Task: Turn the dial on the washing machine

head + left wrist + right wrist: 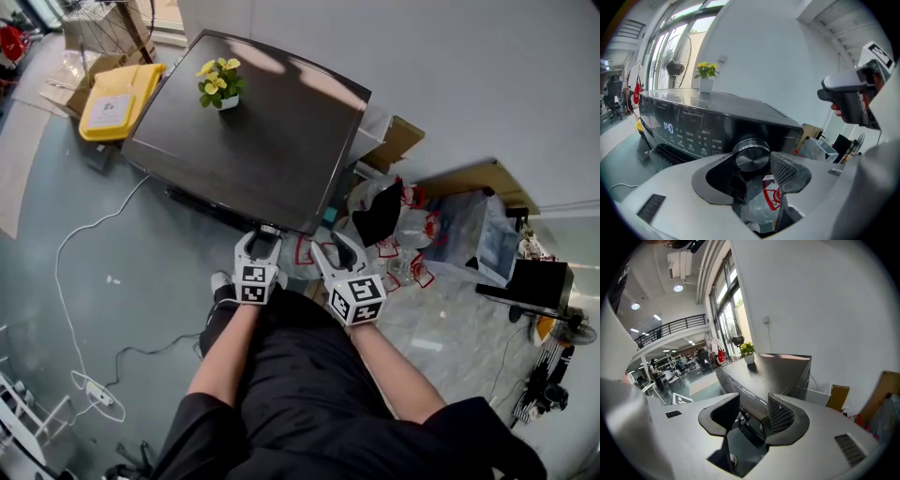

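Note:
The dark washing machine (253, 141) has a flat top, with a potted yellow flower (221, 82) standing on it. A round silver dial (751, 157) sticks out of the machine's front panel, right of the lit display (668, 127). My left gripper (262, 242) is at the front edge, with its jaws standing wide around the dial. The meshed right pad (784, 169) lies against the dial's rim. The left jaw is in shadow. My right gripper (343, 255) hangs beside it, open and empty, near the machine's right front corner (759, 380).
Clear plastic bags with red print (398, 239) and a black bag (378, 214) lie right of the machine. A cardboard box (398, 141) sits behind them. A yellow box (117, 98) is at the machine's far left. A white cable (84, 239) and power strip (97, 394) cross the floor.

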A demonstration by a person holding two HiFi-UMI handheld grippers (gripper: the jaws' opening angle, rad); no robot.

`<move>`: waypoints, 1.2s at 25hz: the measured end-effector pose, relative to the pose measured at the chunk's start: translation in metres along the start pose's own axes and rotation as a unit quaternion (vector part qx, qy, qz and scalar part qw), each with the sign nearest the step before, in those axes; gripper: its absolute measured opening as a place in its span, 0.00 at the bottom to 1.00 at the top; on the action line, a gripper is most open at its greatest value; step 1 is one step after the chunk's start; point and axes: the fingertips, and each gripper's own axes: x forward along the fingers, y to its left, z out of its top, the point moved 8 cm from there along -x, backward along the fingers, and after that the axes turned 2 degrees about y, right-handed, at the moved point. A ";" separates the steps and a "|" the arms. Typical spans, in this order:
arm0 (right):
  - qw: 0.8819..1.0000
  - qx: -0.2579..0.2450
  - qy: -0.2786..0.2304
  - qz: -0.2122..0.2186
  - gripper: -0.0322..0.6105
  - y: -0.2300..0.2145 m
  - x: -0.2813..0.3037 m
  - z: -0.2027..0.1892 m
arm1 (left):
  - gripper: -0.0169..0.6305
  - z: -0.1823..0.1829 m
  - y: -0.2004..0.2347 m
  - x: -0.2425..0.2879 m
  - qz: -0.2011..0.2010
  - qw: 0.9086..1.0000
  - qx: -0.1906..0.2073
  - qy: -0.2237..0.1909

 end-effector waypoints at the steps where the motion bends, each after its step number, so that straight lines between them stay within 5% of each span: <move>1: 1.000 -0.001 -0.001 0.000 0.33 0.000 0.000 0.000 | 0.39 0.000 -0.001 0.000 0.002 1.000 0.007 0.001; 8: 1.000 -0.030 0.001 0.003 0.32 0.004 0.001 0.001 | 0.37 0.001 -0.003 -0.001 0.037 0.995 0.089 0.019; 10: 1.000 -0.029 0.000 0.003 0.33 0.004 0.002 0.000 | 0.22 0.001 0.002 -0.003 0.051 0.994 0.092 0.021; 13: 1.000 -0.023 0.002 0.004 0.33 0.003 0.003 0.000 | 0.22 0.001 0.007 -0.003 0.028 0.997 0.065 0.009; 15: 1.000 -0.017 0.003 0.006 0.33 0.004 0.004 -0.001 | 0.34 0.000 0.007 -0.004 0.005 0.999 0.044 -0.003; 18: 1.000 -0.008 0.005 0.007 0.32 0.003 0.005 -0.003 | 0.39 0.000 0.003 -0.003 -0.016 1.000 0.022 -0.014; 30: 1.000 -0.005 0.006 -0.008 0.32 -0.003 -0.009 -0.009 | 0.40 0.002 0.002 0.005 -0.005 0.999 -0.047 -0.021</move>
